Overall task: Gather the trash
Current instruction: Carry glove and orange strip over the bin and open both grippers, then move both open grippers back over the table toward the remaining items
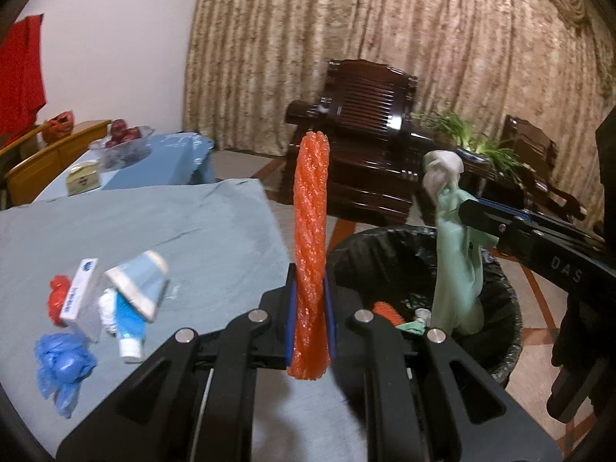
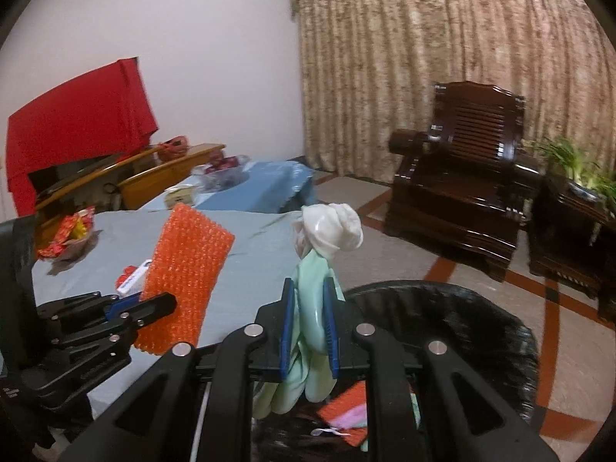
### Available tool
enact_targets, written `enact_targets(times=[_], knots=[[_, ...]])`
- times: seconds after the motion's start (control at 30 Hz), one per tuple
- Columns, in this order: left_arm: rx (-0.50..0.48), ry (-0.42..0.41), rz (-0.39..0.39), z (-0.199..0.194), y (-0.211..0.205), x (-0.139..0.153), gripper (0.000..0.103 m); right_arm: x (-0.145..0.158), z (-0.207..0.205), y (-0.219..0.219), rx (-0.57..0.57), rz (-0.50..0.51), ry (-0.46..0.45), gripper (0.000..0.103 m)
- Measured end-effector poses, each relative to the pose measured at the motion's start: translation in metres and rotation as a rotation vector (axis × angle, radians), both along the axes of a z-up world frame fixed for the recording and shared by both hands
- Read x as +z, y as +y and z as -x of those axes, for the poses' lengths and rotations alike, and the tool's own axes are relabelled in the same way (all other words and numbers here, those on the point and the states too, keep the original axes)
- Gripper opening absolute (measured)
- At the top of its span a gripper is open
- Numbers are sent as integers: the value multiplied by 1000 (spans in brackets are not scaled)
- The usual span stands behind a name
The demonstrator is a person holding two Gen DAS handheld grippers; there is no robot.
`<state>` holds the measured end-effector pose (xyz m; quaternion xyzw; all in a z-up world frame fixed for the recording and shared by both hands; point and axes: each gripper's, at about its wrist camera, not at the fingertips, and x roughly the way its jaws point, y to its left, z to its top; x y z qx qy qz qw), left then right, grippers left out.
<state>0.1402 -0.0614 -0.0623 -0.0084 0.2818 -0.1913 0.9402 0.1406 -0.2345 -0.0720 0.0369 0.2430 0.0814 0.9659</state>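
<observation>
My left gripper is shut on an orange bubble-textured sheet that stands upright between its blue pads, at the table's edge beside the bin. My right gripper is shut on a pale green plastic bag with a white knotted top, and the bag hangs over the black-lined bin. In the left wrist view the right gripper holds that bag above the bin. The right wrist view shows the left gripper with the orange sheet at left.
A toothpaste tube, a white box, a red wad and a blue bag lie on the grey-blue tablecloth. Orange and pink scraps lie in the bin. A dark wooden armchair and a plant stand beyond.
</observation>
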Motion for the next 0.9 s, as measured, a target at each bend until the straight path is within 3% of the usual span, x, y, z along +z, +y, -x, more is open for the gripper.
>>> enact_targets(times=[0.2, 0.7, 0.73, 0.77, 0.9], knots=[[-66, -7, -5, -5, -35, -6, 12, -1, 0, -25, -66, 12, 2, 13], [-206, 66, -21, -29, -102, -47, 15, -24, 10, -72, -192, 3, 59, 13], [-215, 67, -24, -30, -106, -49, 27, -24, 11, -76, -199, 1, 61, 13], [-218, 65, -27, -32, -109, -51, 46, -26, 12, -80, -207, 0, 61, 14], [-223, 71, -24, -35, -116, -55, 60, -26, 14, -91, -240, 0, 65, 18]])
